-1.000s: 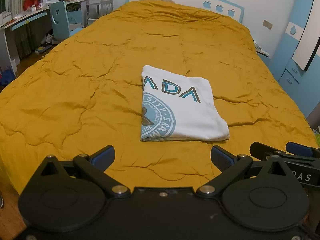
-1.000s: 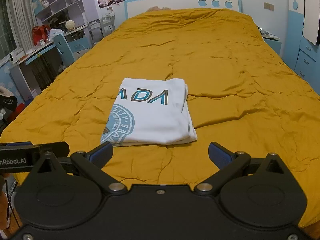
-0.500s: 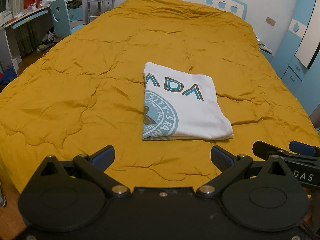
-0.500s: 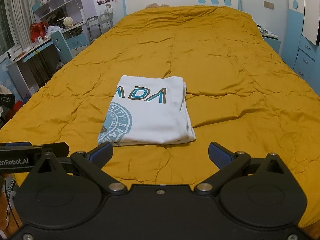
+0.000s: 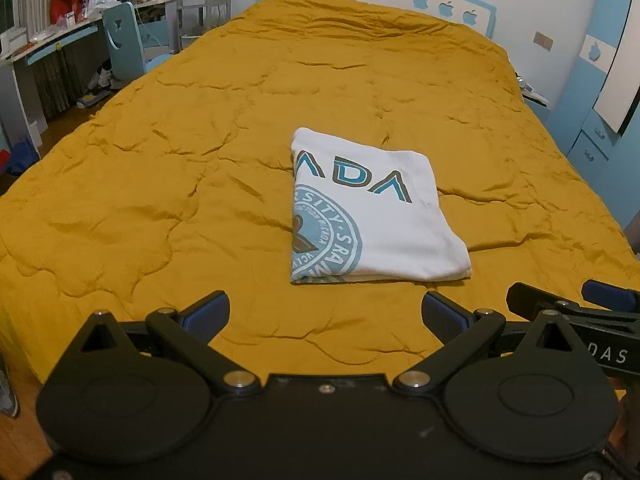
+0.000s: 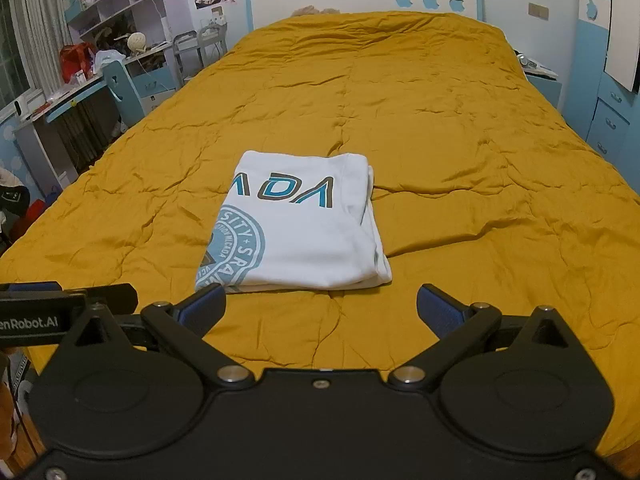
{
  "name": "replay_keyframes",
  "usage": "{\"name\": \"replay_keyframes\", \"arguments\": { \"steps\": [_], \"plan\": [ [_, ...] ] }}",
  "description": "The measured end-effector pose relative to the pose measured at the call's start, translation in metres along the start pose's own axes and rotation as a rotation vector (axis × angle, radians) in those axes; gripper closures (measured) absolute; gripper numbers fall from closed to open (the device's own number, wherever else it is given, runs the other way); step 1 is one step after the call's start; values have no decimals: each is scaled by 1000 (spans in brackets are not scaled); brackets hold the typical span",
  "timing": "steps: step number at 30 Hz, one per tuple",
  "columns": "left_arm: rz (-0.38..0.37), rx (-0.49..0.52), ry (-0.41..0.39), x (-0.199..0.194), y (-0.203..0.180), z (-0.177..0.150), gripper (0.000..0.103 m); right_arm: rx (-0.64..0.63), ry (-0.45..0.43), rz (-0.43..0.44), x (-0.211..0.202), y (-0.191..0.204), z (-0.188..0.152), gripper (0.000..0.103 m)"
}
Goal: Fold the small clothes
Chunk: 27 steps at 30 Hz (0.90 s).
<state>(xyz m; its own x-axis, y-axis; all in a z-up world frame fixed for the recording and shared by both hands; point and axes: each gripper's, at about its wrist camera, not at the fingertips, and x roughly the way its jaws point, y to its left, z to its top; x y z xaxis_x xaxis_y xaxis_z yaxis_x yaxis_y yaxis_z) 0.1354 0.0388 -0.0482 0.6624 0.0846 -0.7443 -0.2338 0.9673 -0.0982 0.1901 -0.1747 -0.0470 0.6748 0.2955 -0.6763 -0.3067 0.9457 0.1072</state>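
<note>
A white T-shirt (image 5: 372,208) with teal lettering and a round teal emblem lies folded into a flat rectangle on the mustard-yellow bed quilt (image 5: 180,168). It also shows in the right wrist view (image 6: 296,224). My left gripper (image 5: 326,314) is open and empty, above the quilt just short of the shirt's near edge. My right gripper (image 6: 320,308) is open and empty, its left fingertip (image 6: 206,306) close to the shirt's near left corner. The right gripper's fingers (image 5: 560,304) show at the right edge of the left wrist view.
The quilt (image 6: 460,128) covers the whole bed up to a white and blue headboard (image 6: 360,0). A cluttered desk with a blue chair (image 5: 124,44) stands left of the bed. Blue drawers (image 6: 612,120) and a nightstand stand to the right.
Both grippers have eased slightly forward and lower toward the shirt, which now sits a little lower in both views. The shirt has not moved. Both grippers stay open.
</note>
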Motion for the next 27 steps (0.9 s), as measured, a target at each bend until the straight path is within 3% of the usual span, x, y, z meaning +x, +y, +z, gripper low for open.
{"name": "replay_keyframes", "arguments": {
  "steps": [27],
  "plan": [
    [25, -14, 2, -2, 3, 1, 0, -7, 2, -5, 0, 0, 0, 0]
  ]
}}
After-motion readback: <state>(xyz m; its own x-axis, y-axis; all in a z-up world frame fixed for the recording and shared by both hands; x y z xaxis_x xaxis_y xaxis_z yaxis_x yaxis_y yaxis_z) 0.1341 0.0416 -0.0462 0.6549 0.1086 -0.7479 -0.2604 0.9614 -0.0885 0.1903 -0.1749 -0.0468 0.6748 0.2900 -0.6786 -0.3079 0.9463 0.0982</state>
